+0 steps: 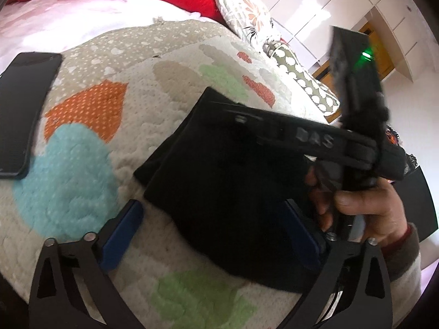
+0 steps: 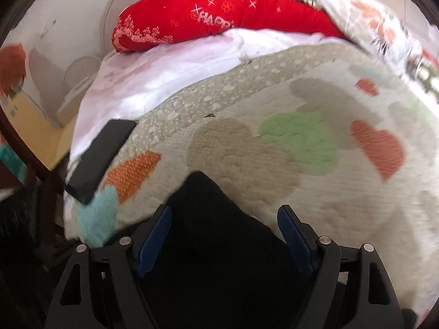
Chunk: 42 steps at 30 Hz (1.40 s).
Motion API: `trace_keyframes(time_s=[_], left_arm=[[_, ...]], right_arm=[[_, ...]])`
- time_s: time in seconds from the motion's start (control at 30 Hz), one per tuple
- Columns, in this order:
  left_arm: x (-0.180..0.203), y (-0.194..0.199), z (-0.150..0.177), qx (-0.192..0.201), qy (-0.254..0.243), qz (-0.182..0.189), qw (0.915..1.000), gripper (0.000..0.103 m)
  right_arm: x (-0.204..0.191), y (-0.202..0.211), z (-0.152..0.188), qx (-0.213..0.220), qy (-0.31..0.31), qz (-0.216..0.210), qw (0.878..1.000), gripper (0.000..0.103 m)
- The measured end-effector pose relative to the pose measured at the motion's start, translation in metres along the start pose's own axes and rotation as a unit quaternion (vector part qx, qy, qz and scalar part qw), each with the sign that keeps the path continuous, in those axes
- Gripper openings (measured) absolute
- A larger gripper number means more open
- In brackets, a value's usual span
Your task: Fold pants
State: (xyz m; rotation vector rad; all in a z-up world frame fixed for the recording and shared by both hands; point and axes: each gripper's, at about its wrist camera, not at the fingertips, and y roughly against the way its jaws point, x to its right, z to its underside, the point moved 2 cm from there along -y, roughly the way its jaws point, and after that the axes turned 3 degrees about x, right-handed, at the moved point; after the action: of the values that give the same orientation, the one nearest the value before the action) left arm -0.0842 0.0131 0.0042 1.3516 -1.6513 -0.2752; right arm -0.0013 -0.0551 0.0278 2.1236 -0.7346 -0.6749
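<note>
Left wrist view: the folded black pants [image 1: 219, 192] lie on the heart-patterned quilt [image 1: 137, 126], between the wide-spread blue pads of the left gripper [image 1: 216, 227]; a black phone [image 1: 24, 109] lies well apart.

Right wrist view: the right gripper [image 2: 225, 227] is spread wide, pants [image 2: 214, 233] between its pads, ungripped; red pillow [image 2: 219, 13] beyond.
</note>
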Motion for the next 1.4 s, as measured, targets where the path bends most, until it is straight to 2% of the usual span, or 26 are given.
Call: trace_keyframes(time_s=[0.03,0.07,0.1,0.13,0.17,0.2,0.23,0.37,0.43,0.5,0.57,0.67,0.7,0.73,0.83,0.9,0.97,1.0,1.07,1.13,1.17,1.2,1.3,1.33,1.37,1.4], left_arm=[[0.001,-0.001,-0.001,0.004,-0.006,-0.001,1.0000,0.101],[0.003,-0.002,-0.001,0.006,-0.015,-0.001,0.9999,0.097],[0.005,-0.001,-0.002,0.009,-0.024,-0.001,0.9997,0.088],[0.009,0.002,-0.003,0.013,-0.035,-0.004,0.9993,0.061],[0.012,0.006,-0.005,0.015,-0.046,-0.008,0.9988,0.035],[0.017,0.013,-0.008,0.022,-0.056,-0.004,0.9982,0.026],[0.022,0.020,-0.010,0.029,-0.061,0.006,0.9977,0.023],[0.069,0.062,-0.015,0.081,-0.099,0.068,0.9895,0.023],[0.106,0.075,-0.008,0.095,-0.147,0.098,0.9797,0.023],[0.140,0.076,0.007,0.089,-0.187,0.131,0.9695,0.023],[0.171,0.064,0.027,0.069,-0.226,0.154,0.9594,0.023],[0.204,0.030,0.063,-0.009,-0.254,0.197,0.9469,0.023],[0.213,0.016,0.077,-0.039,-0.266,0.208,0.9405,0.023],[0.221,0.003,0.091,-0.065,-0.284,0.203,0.9349,0.025],[0.232,-0.008,0.109,-0.095,-0.324,0.182,0.9235,0.031],[0.231,0.005,0.103,-0.084,-0.329,0.192,0.9208,0.044],[0.223,0.025,0.089,-0.078,-0.323,0.213,0.9187,0.075],[0.220,0.037,0.084,-0.066,-0.322,0.223,0.9179,0.080],[0.213,0.053,0.077,-0.049,-0.332,0.222,0.9157,0.083],[0.207,0.056,0.067,-0.031,-0.355,0.198,0.9134,0.083],[0.202,0.055,0.063,-0.019,-0.362,0.183,0.9139,0.083],[0.196,0.044,0.056,-0.017,-0.364,0.160,0.9173,0.083],[0.184,0.012,0.057,-0.045,-0.349,0.132,0.9266,0.083],[0.180,0.003,0.060,-0.055,-0.341,0.123,0.9303,0.083],[0.177,-0.006,0.064,-0.066,-0.334,0.120,0.9326,0.083],[0.175,-0.014,0.069,-0.075,-0.327,0.118,0.9348,0.083]], right_arm=[[0.000,-0.004,-0.001,0.001,-0.011,-0.011,1.000,0.072],[0.001,-0.009,0.000,-0.001,-0.023,-0.022,1.000,0.050],[0.001,-0.011,0.000,-0.005,-0.026,-0.022,0.999,0.043],[-0.001,-0.009,0.001,-0.001,-0.024,-0.023,0.999,0.034],[-0.002,-0.001,0.002,0.008,-0.021,-0.031,0.999,0.030],[-0.002,0.009,0.001,0.019,-0.021,-0.038,0.999,0.026],[-0.001,0.022,0.000,0.036,-0.026,-0.045,0.998,0.023],[0.014,0.113,0.003,0.135,-0.046,-0.080,0.987,0.023],[0.025,0.156,0.015,0.177,-0.055,-0.077,0.980,0.023],[0.041,0.198,0.040,0.207,-0.069,-0.061,0.974,0.023],[0.060,0.227,0.075,0.220,-0.087,-0.024,0.971,0.024],[0.095,0.249,0.131,0.223,-0.147,0.055,0.962,0.033],[0.109,0.256,0.154,0.221,-0.177,0.080,0.956,0.044],[0.120,0.261,0.175,0.217,-0.208,0.094,0.949,0.054],[0.133,0.271,0.214,0.217,-0.264,0.097,0.935,0.060],[0.132,0.275,0.232,0.221,-0.282,0.088,0.930,0.066],[0.132,0.282,0.245,0.234,-0.291,0.077,0.924,0.074],[0.130,0.281,0.248,0.241,-0.298,0.066,0.921,0.077],[0.125,0.274,0.251,0.245,-0.310,0.033,0.918,0.079],[0.121,0.265,0.252,0.240,-0.318,0.006,0.917,0.083],[0.117,0.259,0.250,0.233,-0.318,0.009,0.919,0.083],[0.117,0.252,0.248,0.223,-0.318,0.014,0.922,0.083],[0.114,0.232,0.244,0.202,-0.317,0.016,0.926,0.083],[0.114,0.223,0.239,0.198,-0.309,0.013,0.930,0.080],[0.113,0.215,0.238,0.189,-0.306,0.014,0.933,0.069],[0.113,0.206,0.234,0.174,-0.303,0.011,0.937,0.039]])
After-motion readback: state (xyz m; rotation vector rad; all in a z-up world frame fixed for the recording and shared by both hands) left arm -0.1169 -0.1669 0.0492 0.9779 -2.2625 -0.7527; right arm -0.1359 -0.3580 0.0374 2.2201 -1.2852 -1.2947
